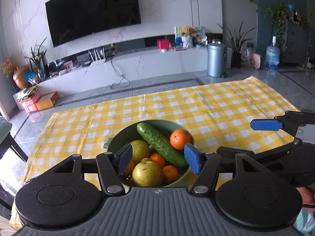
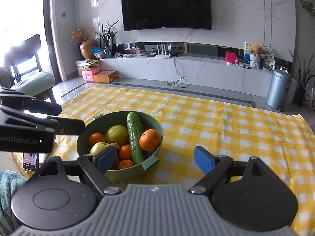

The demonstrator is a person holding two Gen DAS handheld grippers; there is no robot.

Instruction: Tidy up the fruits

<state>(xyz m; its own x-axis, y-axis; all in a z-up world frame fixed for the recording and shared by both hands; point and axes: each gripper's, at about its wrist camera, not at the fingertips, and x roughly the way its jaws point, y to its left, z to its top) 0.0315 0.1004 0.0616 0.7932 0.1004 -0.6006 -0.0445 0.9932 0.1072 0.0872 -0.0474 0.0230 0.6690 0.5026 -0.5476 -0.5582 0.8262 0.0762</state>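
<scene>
Left tool [image 1: 158,159], right tool [image 2: 155,160] agape above bowl [image 2: 118,172].

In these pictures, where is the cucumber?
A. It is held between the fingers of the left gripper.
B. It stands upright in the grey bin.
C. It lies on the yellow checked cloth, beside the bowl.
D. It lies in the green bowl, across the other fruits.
D: the cucumber lies slanted inside the green bowl, on top of the oranges and pears, and both the left gripper and right gripper are open and empty.
</scene>
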